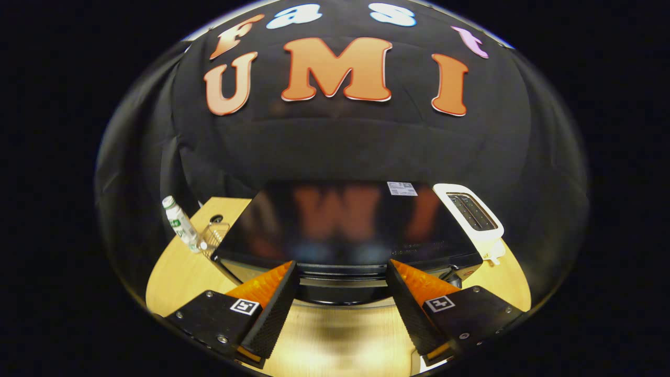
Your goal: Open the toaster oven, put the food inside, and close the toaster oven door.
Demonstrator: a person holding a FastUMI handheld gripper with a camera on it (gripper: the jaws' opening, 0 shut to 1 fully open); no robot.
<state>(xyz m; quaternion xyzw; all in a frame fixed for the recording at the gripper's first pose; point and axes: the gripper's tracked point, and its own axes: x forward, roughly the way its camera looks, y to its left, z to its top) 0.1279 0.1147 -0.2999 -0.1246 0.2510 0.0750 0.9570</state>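
The glossy black box-shaped toaster oven [345, 225] is sitting mid-bench, just ahead of the fingers, its shiny top facing the camera and its front edge showing between the fingertips. The door looks like it's still shut, though I can't tell for sure from this high angle; the handle seems to be the dark bar along the near top edge.

The hand-held gripper [343, 272] is hovering above and slightly in front of the oven with its fingers spread wide, nothing between them, touching nothing. My read: it's lining up over the front edge to come down on the door handle, so opening is the step in hand and the task is barely started. The wide spread is giving clearance for the bar.

No food visible between or near the fingers.

Further out: a white two-slot pop-up toaster [473, 214] is standing just right of the oven, close against its side. On the far left, a small wire basket [214, 235] and a clear plastic bottle with a green label and white cap [180, 222] are parked near the corner of the light wooden bench [178, 272], well out of the door's swing.
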